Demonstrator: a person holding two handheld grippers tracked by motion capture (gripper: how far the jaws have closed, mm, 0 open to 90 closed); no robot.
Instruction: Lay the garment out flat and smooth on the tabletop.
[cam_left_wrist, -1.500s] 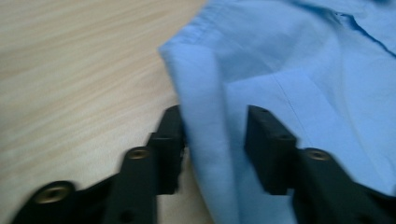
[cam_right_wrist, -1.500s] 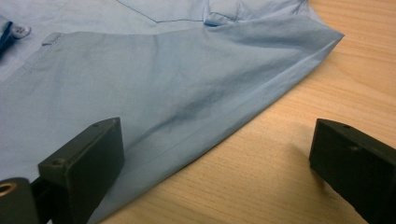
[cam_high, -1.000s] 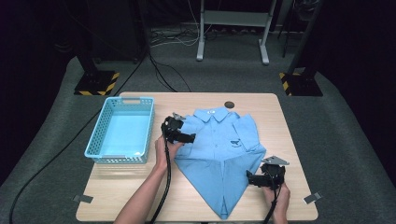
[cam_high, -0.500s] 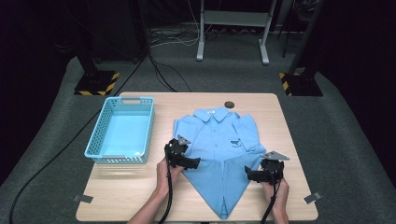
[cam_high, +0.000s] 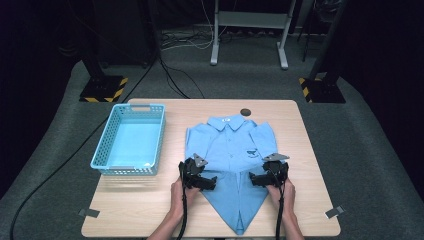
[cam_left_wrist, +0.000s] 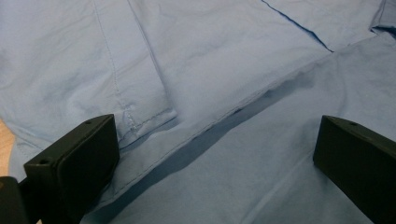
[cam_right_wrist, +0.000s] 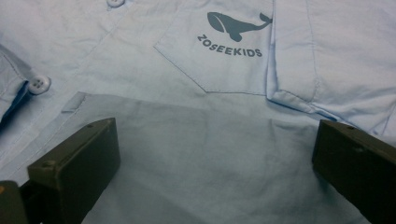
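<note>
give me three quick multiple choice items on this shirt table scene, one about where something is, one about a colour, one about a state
1. Where does the basket sit relative to the shirt?
A. on the person's left of it
B. on top of it
C. on the person's right of it

2. What colour is the whale print on the shirt pocket?
A. red
B. dark grey
C. yellow

3. How do the fingers of the left gripper stand?
A. shut on the collar
B. shut on the basket rim
C. open, spread over the cloth

Answers:
1 A, the high view shows the basket on the table beside the shirt's left edge.
2 B, the right gripper view shows a dark grey whale above the lettering.
3 C, the left gripper view shows the two fingers wide apart with shirt cloth between them; the right gripper is likewise open.
</note>
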